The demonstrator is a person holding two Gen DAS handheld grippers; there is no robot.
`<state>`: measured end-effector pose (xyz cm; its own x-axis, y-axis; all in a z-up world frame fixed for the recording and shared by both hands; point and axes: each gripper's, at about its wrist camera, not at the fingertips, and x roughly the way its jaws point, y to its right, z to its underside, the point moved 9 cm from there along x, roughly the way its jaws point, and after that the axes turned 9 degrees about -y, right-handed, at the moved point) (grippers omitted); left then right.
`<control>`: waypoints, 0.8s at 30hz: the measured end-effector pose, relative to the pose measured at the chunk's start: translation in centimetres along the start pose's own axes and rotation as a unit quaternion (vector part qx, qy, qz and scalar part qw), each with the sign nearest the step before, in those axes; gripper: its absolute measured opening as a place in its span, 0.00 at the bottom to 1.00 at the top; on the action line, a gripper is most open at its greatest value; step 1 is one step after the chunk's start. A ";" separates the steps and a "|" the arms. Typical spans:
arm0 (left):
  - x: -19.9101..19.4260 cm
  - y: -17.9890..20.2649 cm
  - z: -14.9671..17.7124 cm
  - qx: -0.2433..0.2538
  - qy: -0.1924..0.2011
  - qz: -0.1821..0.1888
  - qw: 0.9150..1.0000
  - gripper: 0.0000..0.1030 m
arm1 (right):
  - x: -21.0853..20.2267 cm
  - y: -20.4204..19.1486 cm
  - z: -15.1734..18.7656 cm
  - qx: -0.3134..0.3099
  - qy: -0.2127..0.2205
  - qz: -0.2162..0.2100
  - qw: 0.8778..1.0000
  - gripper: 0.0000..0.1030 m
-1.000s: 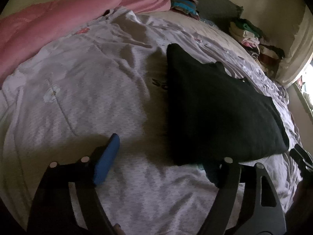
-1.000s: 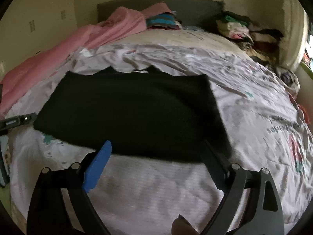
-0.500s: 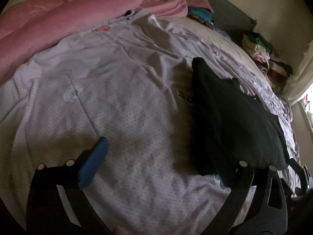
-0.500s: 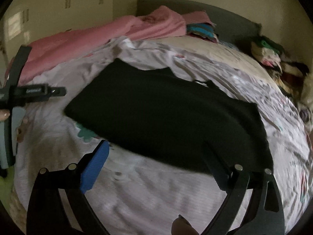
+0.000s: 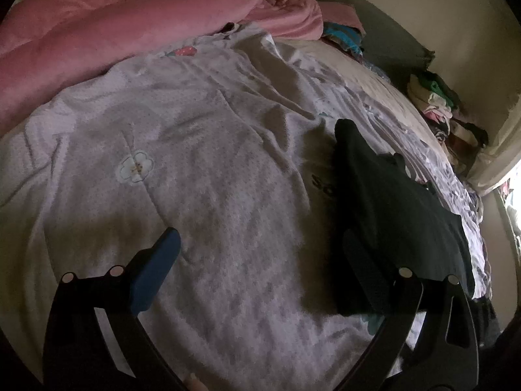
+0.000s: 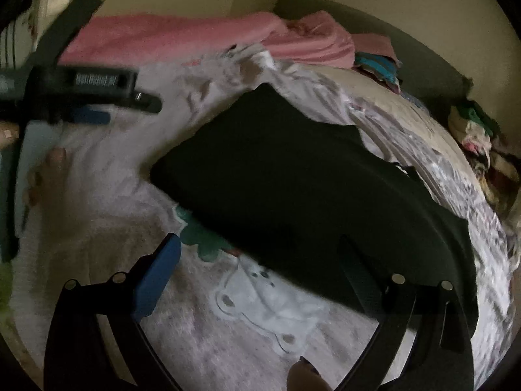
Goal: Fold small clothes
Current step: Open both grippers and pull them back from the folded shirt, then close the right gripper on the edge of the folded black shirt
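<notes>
A black garment (image 6: 293,179) lies flat on the pale patterned bedsheet (image 6: 97,221). In the left wrist view it (image 5: 390,202) lies at the right. My left gripper (image 5: 260,244) is open and empty over bare sheet to the left of the garment; its right finger (image 5: 358,260) overlaps the garment's near corner. It also shows at the left of the right wrist view (image 6: 88,97), blurred. My right gripper (image 6: 260,251) is open and empty above the garment's near edge.
A pink blanket (image 5: 114,32) is bunched along the far left of the bed. Folded colourful clothes (image 5: 342,32) lie by the dark headboard (image 6: 358,32). A heap of clothes (image 5: 439,104) sits at the far right. The sheet (image 5: 179,163) is wrinkled.
Both grippers swung left. The garment slid rightward in the left wrist view and now lies diagonally in the right wrist view. The left gripper came into the right wrist view.
</notes>
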<state>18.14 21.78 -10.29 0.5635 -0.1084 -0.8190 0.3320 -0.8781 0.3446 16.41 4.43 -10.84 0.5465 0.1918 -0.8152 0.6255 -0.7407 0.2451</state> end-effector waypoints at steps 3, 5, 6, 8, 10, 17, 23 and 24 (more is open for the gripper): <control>0.6 0.2 -0.6 0.004 -0.007 -0.005 1.000 0.91 | 1.6 -0.8 -0.5 -0.027 -0.013 0.027 0.999 0.93; 1.1 0.4 -1.0 0.006 -0.012 -0.002 1.000 0.91 | 2.6 -1.0 -0.9 -0.042 -0.020 0.047 0.998 0.93; 1.2 0.5 -1.2 0.005 -0.014 0.000 1.000 0.91 | 3.0 -1.0 -1.1 -0.044 -0.023 0.052 0.997 0.93; 1.6 0.9 -1.5 0.002 -0.019 0.010 1.000 0.91 | 3.6 -1.0 -1.5 -0.047 -0.023 0.059 0.997 0.94; 2.1 1.3 -1.9 0.002 -0.022 0.014 1.000 0.91 | 4.2 -0.7 -2.1 -0.051 -0.023 0.068 0.996 0.94; 3.3 2.6 -3.0 0.018 -0.025 0.016 0.999 0.91 | 6.3 -0.5 -4.4 -0.061 -0.020 0.098 0.993 0.94; 4.3 2.9 -3.5 0.011 -0.034 0.019 0.999 0.91 | 6.6 -0.6 -5.3 -0.070 -0.001 0.116 0.991 0.80; 4.4 3.0 -3.6 0.013 -0.034 0.017 0.999 0.91 | 6.5 -0.6 -5.3 -0.070 0.003 0.121 0.990 0.68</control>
<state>24.40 20.34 -11.21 0.5204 -0.1691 -0.8370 0.2935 -0.8851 0.3613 22.56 9.53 -13.46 0.6921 0.0240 -0.7214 0.5476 -0.6685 0.5032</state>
